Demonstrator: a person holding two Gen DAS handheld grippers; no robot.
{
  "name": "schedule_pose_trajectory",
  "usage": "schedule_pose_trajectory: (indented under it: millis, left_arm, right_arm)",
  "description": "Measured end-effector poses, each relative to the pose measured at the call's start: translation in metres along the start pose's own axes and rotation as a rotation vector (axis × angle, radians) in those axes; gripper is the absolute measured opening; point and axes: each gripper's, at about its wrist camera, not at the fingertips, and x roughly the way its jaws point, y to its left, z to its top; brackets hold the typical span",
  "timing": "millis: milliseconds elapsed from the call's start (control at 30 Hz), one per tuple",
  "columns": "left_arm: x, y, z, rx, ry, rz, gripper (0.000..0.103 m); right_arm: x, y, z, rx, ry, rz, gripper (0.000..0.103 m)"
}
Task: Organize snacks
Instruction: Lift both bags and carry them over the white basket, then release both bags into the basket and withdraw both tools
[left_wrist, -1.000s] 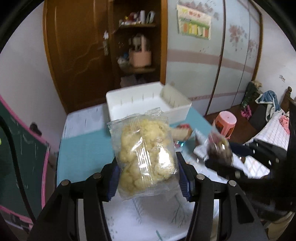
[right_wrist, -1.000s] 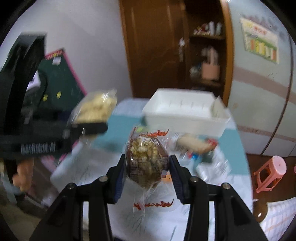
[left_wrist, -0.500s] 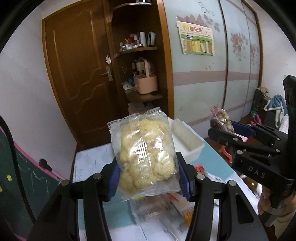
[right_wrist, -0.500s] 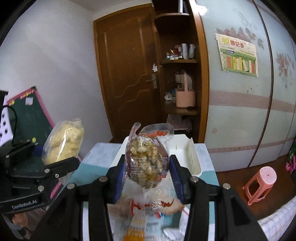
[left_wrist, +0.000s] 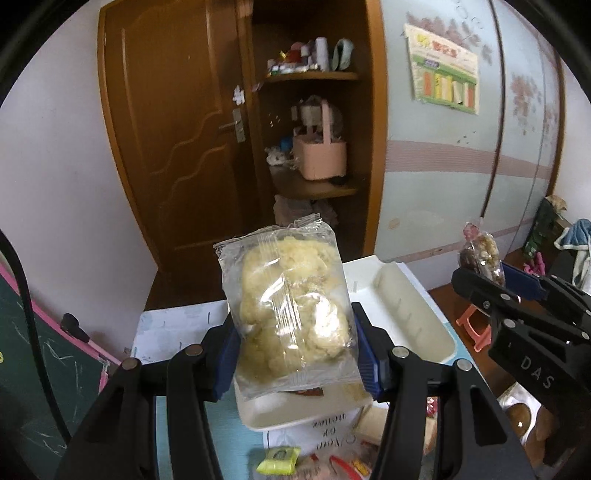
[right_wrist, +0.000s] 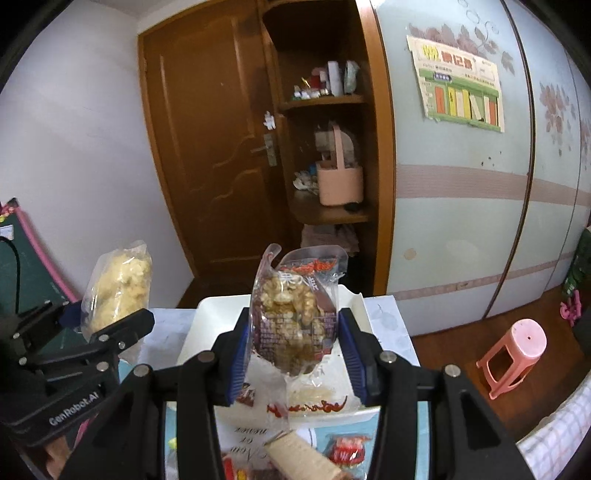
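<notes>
My left gripper is shut on a clear bag of pale yellow puffed snack, held upright above the near end of a white plastic bin. My right gripper is shut on a clear bag of brown nut clusters with red print, held upright over the same white bin. Each gripper shows in the other view: the right one at the right, the left one at the left. More wrapped snacks lie on the table in front of the bin.
The bin stands on a table with a teal cloth and white paper. Behind are a brown door, open corner shelves with a pink basket and a wardrobe. A pink stool stands on the floor at right. A chalkboard leans at left.
Both grippers have moved forward with their bags, from above the table's middle to above the white bin. The bin now lies directly under both bags. Both grips are unchanged.
</notes>
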Motion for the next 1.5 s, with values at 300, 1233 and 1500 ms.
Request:
schedule_pose_trajectory:
  millis: [300,1233,1500]
  left_arm:
    - [0.072,0.003,-0.013,-0.015,0.09,0.026,0.063]
    - [-0.049,0.026,-0.035,-0.036,0.045,-0.053,0.101]
    - [-0.12,0.03,-0.045,-0.012,-0.021,-0.074,0.101]
  right_arm:
    - [0.079,0.007,-0.025,-0.059,0.195,-0.059,0.047]
    - [-0.015,0.042,-0.04,-0.077,0.196,0.056,0.084]
    - [-0.079,0.055,-0.039,-0.083,0.118,0.074,0.084]
